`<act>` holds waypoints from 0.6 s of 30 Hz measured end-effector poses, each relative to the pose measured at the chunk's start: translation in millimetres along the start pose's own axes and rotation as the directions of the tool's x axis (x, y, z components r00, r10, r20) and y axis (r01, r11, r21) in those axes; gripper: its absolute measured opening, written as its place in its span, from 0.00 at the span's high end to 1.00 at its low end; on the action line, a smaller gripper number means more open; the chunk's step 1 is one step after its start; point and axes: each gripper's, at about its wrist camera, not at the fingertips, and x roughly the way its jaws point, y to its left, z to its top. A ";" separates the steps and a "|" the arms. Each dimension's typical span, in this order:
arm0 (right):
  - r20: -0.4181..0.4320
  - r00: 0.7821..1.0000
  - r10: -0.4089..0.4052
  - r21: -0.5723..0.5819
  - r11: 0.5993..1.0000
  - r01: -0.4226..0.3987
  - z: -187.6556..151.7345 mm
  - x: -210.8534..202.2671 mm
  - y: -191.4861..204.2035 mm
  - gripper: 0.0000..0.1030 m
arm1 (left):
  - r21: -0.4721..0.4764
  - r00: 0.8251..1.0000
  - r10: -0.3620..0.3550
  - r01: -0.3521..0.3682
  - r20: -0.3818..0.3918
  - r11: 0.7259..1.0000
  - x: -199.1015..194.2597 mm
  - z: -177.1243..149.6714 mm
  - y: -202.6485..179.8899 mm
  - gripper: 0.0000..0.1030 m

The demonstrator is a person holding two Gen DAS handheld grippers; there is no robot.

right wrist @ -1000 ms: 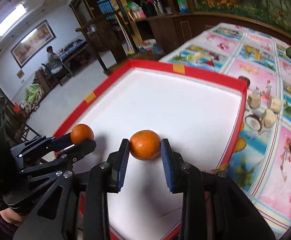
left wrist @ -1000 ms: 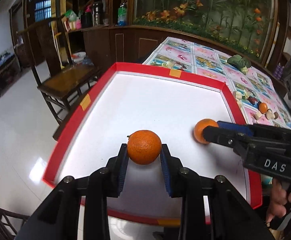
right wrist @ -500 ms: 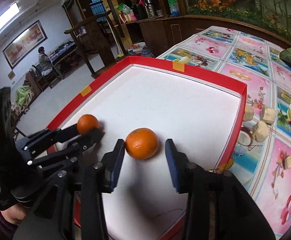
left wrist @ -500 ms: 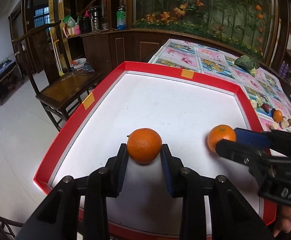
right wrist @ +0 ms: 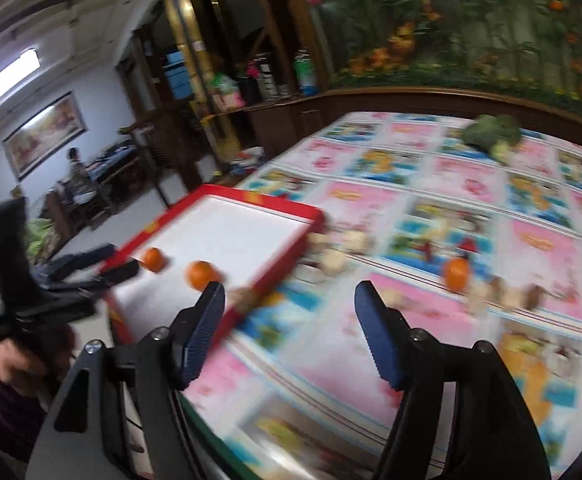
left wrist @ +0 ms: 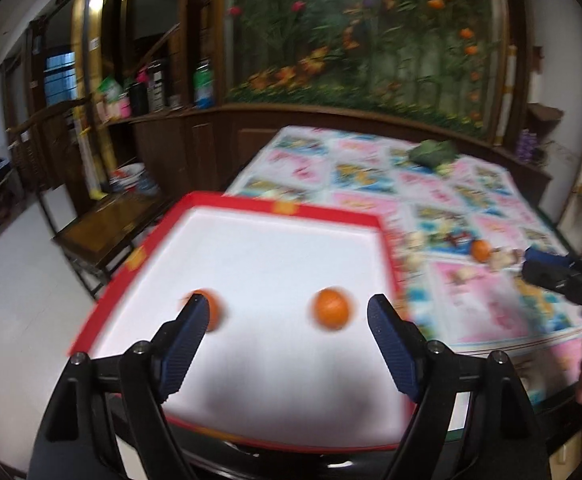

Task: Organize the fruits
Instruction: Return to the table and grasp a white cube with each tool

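Two oranges in red-rimmed white tray (left wrist: pixel 331 214), both loose on the white floor: left orange (left wrist: pixel 211 314) lower-left of left wrist view, partly behind the left finger (left wrist: pixel 183 340) of left gripper (left wrist: pixel 285 342); right orange (left wrist: pixel 332 309) centre frame, w/in the gap btwn the fingers but touched by neither. Same pair in right wrist view, left-centre: (right wrist: pixel 153 259) and (right wrist: pixel 201 275), near tray's near edge. Third orange (left wrist: pixel 480 250) outside tray on patterned tablecloth (left wrist: pixel 487 308), right-centre of left view; in right view at (right wrist: pixel 455 274), among small pale food pieces (right wrist: pixel 333 261), too blurred to identify. Green leafy item (right wrist: pixel 491 136) far end of cloth, upper right. Surroundings: dark wood cabinet w/ bottles upper centre, floral mural upper right, wooden chair (left wrist: pixel 103 224) left of tray, seated person (right wrist: pixel 76 176) far left bkgd. Nothing stands btwn either gripper and the third orange except the food pieces around it. Left gripper: jaws opening, wide apart, holding nothing, angled down over tray's near edge; seen from right view as dark frame at left (right wrist: pixel 125 264), person's hand (right wrist: pixel 27 356) and purple sleeve on its grip. Right gripper (right wrist: pixel 289 322): jaws opening, empty, only cloth and tray corner showing btwn the blue pads, angled down over cloth just right of tray; in left view its tip enters at right edge (left wrist: pixel 547 270), well apart from tray. Both views motion-blurred.
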 end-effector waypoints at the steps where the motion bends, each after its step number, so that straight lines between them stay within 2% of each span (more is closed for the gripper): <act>1: -0.003 1.000 -0.029 0.011 1.000 0.029 -3.7 -4.2 -11.3 0.33 | 0.017 0.999 -0.036 0.036 -0.001 0.999 -2.0 1.7 -12.8 0.20; 4: -0.033 0.995 -0.097 0.066 0.993 0.099 -15.4 -14.5 -48.2 0.33 | 0.044 0.993 -0.116 0.117 -0.031 0.992 1.4 4.2 -40.8 0.20; 7: -0.087 0.990 -0.107 0.109 0.987 0.116 -17.5 -11.3 -72.0 0.34 | 0.077 0.984 -0.165 0.169 -0.063 0.983 8.2 1.9 -70.4 0.20; 9: -0.123 0.985 -0.122 0.123 0.983 0.137 -15.4 -0.5 -81.6 0.40 | 0.096 0.978 -0.190 0.199 -0.090 0.975 15.8 0.3 -90.3 0.20; 11: -0.154 0.983 -0.100 0.144 0.982 0.123 -14.1 8.2 -87.2 0.52 | 0.109 0.974 -0.198 0.211 -0.114 0.972 22.9 0.2 -104.5 0.20; 14: -0.185 0.978 -0.092 0.140 0.983 0.119 -5.6 29.1 -86.3 0.57 | 0.107 0.963 -0.217 0.235 -0.162 0.966 39.0 2.4 -121.0 0.20; 18: -0.209 0.972 -0.105 0.170 0.975 0.142 1.6 53.5 -94.8 0.59 | 0.114 0.958 -0.202 0.228 -0.204 0.967 60.0 7.0 -136.4 0.20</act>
